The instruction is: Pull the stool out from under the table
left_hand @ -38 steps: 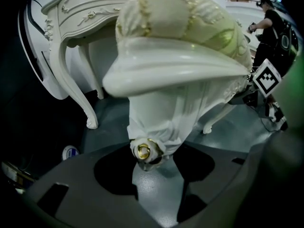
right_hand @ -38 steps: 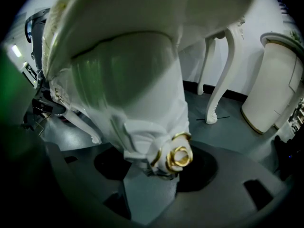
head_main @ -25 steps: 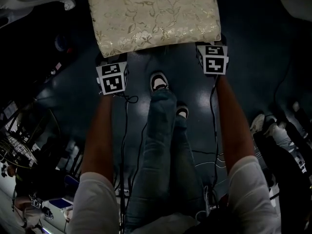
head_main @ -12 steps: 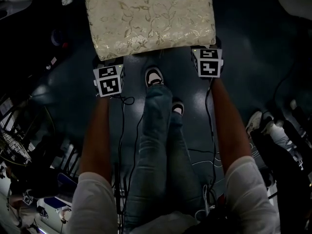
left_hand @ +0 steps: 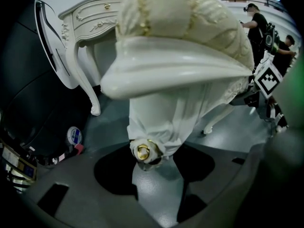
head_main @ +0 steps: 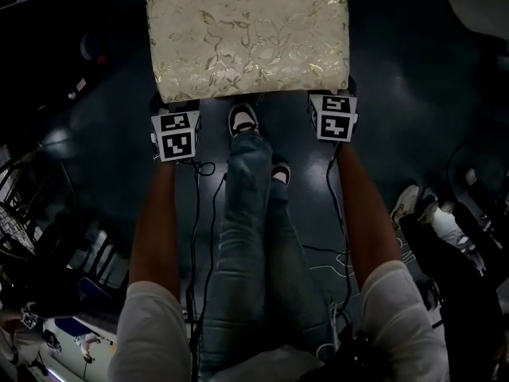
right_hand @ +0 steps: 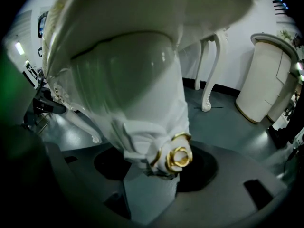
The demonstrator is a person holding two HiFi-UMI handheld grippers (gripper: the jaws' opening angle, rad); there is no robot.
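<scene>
The stool point(head_main: 246, 34) has a cream cushion with a gold leaf pattern and lies at the top of the head view. My left gripper point(head_main: 176, 126) is at its near left corner and my right gripper point(head_main: 332, 111) at its near right corner. In the left gripper view a white carved leg top with a gold rosette point(left_hand: 145, 151) fills the gap of the left gripper point(left_hand: 152, 167), which is shut on it. The right gripper point(right_hand: 156, 177) is shut on the other front leg point(right_hand: 142, 99), gold rosette point(right_hand: 179, 158) between its jaws. The fingertips are hidden under the seat in the head view.
The white ornate table point(left_hand: 85, 13) stands behind the stool, with its curved legs point(right_hand: 211, 70) on the dark floor. A white cabinet point(right_hand: 266, 80) is at the right. My legs and shoes point(head_main: 242, 122) are between the grippers. Cables point(head_main: 330, 253) trail on the floor. People point(left_hand: 259, 27) stand far right.
The stool and both grippers have come a little nearer to me, and more of the cushion shows. My front foot has stepped back with them.
</scene>
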